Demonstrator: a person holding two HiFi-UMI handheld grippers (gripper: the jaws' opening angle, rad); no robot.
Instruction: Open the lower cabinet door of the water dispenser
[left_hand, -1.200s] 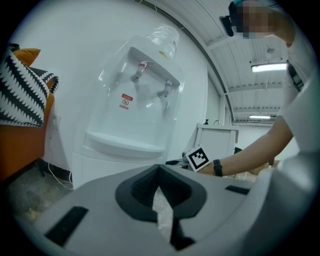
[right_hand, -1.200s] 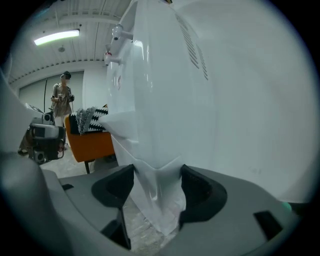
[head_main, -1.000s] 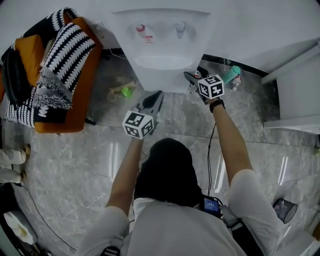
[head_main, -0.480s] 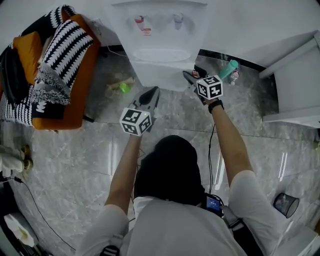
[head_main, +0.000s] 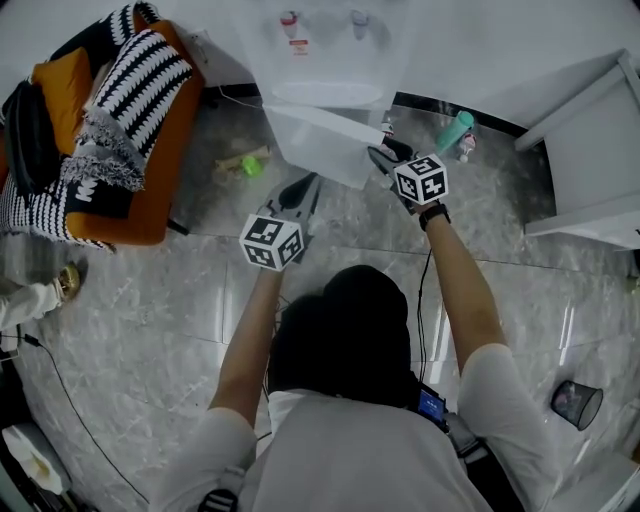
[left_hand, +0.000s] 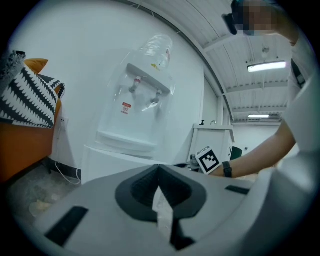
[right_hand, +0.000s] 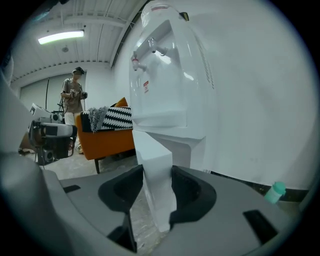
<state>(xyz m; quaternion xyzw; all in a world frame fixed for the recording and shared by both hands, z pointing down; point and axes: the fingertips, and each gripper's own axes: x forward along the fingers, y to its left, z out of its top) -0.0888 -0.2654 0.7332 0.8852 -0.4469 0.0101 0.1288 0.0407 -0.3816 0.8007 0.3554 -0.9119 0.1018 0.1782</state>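
change: the lower cabinet door (head_main: 318, 138) is standing swung out from the front of the water dispenser (head_main: 325, 60). half a second ago it was sitting flush, so i am reading this as the door breaking free of its catch.
right gripper: i am holding the right gripper (head_main: 384, 156) on the door's free edge. its jaws have just been closing and are now pinching that white edge (right_hand: 156, 150) between the pads, in the right gripper view.
left gripper: i am keeping the left gripper (head_main: 314, 186) low and near the door's hinge side, apart from the door. its jaws are pressed together with nothing held in the left gripper view.
door position: it is hanging part open, angled toward me. the free edge is sitting at the right gripper, with the gap showing on the right side of the dispenser base.
task meaning: i am judging the opening as started but not finished. the door needs a wider swing.
risk: i am watching the pinch on the thin edge. a slip could let the door fall shut.
surroundings: a green bottle (head_main: 455, 130) is lying on the floor (head_main: 200, 290) to the right, well clear of the door's swing.
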